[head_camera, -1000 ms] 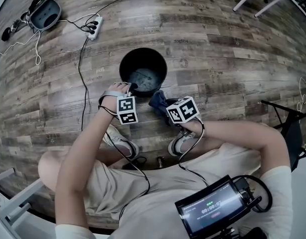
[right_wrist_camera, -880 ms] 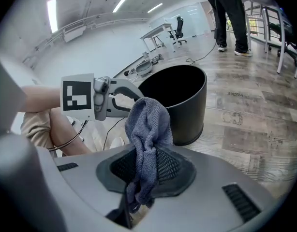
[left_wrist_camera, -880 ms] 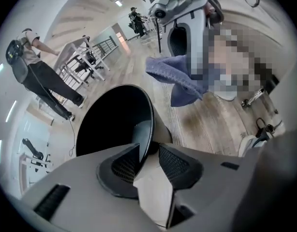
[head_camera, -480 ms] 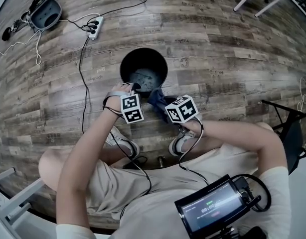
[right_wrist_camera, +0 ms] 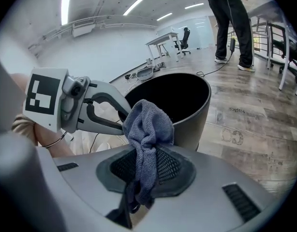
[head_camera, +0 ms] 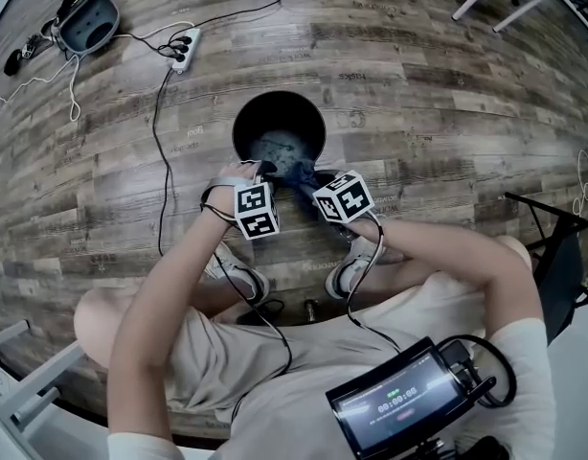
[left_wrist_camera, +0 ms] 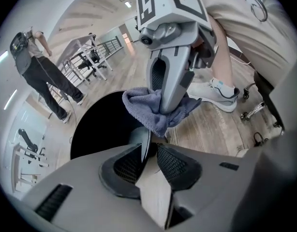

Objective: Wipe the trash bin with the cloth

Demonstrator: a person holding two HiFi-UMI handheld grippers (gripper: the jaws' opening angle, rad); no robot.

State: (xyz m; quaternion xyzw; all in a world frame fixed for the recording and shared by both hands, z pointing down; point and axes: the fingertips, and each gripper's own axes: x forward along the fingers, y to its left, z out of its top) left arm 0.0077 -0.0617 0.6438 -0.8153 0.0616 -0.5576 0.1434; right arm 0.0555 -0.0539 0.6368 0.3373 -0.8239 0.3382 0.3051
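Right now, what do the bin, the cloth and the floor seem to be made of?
Bin: probably plastic, black and matte; thin, smooth moulded wall.
Cloth: soft blue-grey terry or microfibre; nubby looped weave, limp folds.
Floor: wood-look planks with grey-brown grain; laminate, vinyl or real wood, can't tell.

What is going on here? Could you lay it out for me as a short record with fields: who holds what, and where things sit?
Setting: wooden floor
Trash bin: black, round, upright, open at the top
Left gripper: fingers closed on the bin's near rim
Right gripper: fingers closed on the cloth
Cloth: blue-grey, bunched, held up at the bin's near rim beside the left gripper
Contact of cloth and bin: cannot tell
Nearby: power strip with cables, lying on the floor beyond the bin
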